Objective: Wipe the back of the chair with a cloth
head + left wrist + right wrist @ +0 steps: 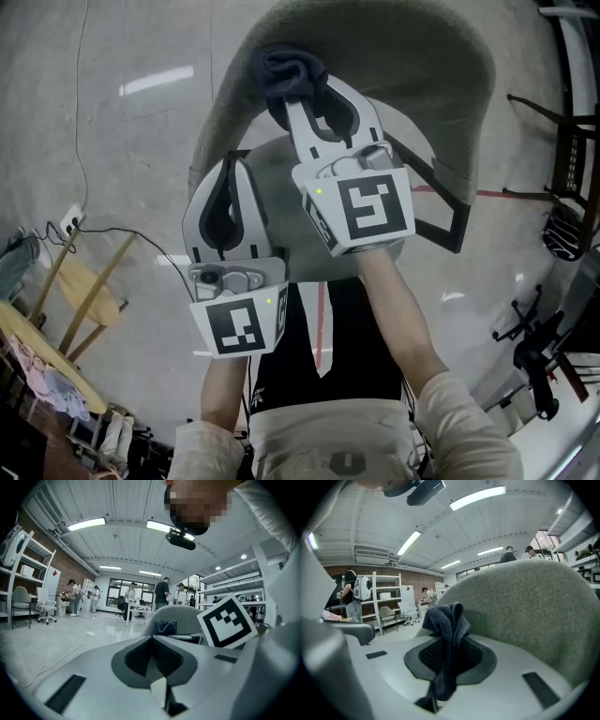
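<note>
The chair's grey-green fabric back (394,66) curves across the top of the head view and fills the right of the right gripper view (534,616). My right gripper (298,94) is shut on a dark blue cloth (289,73), and the bunched cloth (447,639) sits against the upper left of the chair back. My left gripper (225,187) hangs lower and to the left, just beside the chair back's left edge, shut with nothing between its pads (152,660). From the left gripper view I see the chair back (180,620) and the cloth (165,627) ahead.
A yellow wooden frame (89,295) and a power strip with cables (70,223) lie on the floor at left. Dark chair legs and equipment (562,206) stand at right. Several people stand by desks far off (161,595). Shelving stands at left (384,597).
</note>
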`<state>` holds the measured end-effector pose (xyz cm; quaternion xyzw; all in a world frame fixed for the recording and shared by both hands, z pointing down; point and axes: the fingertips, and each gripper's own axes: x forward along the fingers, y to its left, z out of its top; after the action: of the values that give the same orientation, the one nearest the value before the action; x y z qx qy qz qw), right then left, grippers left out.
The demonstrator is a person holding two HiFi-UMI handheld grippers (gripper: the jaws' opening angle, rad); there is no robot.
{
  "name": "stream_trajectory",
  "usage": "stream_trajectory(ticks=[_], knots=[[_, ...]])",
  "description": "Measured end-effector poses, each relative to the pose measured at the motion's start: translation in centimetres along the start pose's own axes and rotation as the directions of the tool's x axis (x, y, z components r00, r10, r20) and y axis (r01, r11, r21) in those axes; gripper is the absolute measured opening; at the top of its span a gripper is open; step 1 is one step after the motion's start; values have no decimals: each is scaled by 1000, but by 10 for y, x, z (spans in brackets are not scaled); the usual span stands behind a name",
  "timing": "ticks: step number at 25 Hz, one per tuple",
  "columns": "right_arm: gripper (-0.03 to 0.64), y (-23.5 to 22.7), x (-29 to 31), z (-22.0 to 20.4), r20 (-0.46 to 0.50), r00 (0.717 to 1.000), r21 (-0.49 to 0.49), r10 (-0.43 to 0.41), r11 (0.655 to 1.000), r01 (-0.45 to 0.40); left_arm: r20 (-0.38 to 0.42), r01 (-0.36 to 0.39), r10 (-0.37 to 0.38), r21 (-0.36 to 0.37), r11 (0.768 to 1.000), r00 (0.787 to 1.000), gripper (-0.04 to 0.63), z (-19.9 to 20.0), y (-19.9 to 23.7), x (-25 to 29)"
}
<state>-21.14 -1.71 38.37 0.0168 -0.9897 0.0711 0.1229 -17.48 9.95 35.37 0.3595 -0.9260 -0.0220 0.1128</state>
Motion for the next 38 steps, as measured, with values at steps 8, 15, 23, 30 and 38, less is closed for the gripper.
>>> stream_trajectory(ticks=[8, 15, 23, 30, 38], knots=[[58, -82, -28, -3, -5, 980, 54, -199, 978, 199, -14, 61, -61, 8, 998, 998, 15, -6, -26, 15], [58, -136, -73, 1, 16, 933, 106, -360, 928, 356, -27, 138, -137, 15, 990, 990, 15, -11, -62, 25], [58, -172, -124, 1, 35, 881, 127, -471, 877, 463, -42, 235, -234, 25, 972, 971, 15, -16, -111, 33], [58, -194, -162, -2, 35, 835, 155, -549, 828, 538, -43, 280, -279, 30, 960, 959, 15, -20, -137, 35], [59, -200, -173, -4, 36, 819, 163, -573, 812, 561, -41, 278, -277, 28, 960, 960, 15, -19, -137, 33]])
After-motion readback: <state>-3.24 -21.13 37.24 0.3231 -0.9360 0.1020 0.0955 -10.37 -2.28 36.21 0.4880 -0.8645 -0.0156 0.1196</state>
